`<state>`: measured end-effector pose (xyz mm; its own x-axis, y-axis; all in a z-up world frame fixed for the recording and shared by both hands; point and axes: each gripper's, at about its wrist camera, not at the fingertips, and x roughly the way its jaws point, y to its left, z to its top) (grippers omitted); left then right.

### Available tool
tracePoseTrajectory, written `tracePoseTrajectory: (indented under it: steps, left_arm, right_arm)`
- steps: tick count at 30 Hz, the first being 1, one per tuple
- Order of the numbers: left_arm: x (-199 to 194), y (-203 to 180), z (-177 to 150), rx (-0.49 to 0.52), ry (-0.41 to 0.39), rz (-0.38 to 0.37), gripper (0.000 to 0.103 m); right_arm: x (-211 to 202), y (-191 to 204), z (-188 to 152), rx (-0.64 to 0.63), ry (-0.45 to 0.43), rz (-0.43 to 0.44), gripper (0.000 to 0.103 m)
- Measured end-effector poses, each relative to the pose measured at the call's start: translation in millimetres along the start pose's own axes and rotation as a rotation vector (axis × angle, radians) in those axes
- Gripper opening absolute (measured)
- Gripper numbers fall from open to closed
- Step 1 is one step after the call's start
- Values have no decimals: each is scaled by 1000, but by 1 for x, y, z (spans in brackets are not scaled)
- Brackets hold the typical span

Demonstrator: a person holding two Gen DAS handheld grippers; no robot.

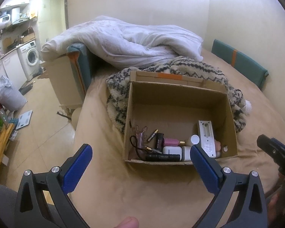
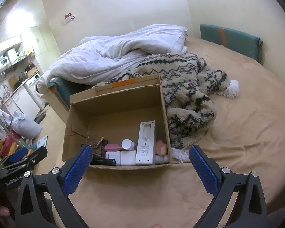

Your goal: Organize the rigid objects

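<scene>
An open cardboard box (image 1: 177,95) (image 2: 114,98) stands on the tan bed. At its near end lie several small objects: a white remote (image 1: 207,137) (image 2: 146,142), a black flashlight (image 1: 162,157), a pink case (image 1: 171,142) (image 2: 112,147), a white round-capped bottle (image 1: 194,139) (image 2: 127,144), loose batteries (image 1: 152,134) and a pink round piece (image 2: 160,147). My left gripper (image 1: 140,151) hangs open just before the box's near wall, nothing between its fingers. My right gripper (image 2: 139,153) is also open and empty, in front of the box's near right corner.
A patterned fleece blanket (image 1: 180,66) (image 2: 182,87) lies behind and right of the box, with a white duvet (image 1: 123,41) (image 2: 114,55) beyond. A teal cushion (image 2: 230,39) leans on the wall. Left of the bed is floor with a scale (image 1: 24,119), bags and a washing machine (image 1: 29,57).
</scene>
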<state>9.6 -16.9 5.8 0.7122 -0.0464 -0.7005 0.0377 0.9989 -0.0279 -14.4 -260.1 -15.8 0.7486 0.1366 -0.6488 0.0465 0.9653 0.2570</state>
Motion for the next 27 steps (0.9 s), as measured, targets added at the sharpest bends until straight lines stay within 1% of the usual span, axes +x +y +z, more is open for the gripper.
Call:
tracePoseTrajectory:
  steps: [11,27]
  left_arm:
    - [2,-1,-2,3,0,9,103]
    - [2,1,-3,-8,-2,-6,103]
  right_arm:
    - [-1,1,0,3,0,5,103]
    - [-1,2,0,1,1,4,103]
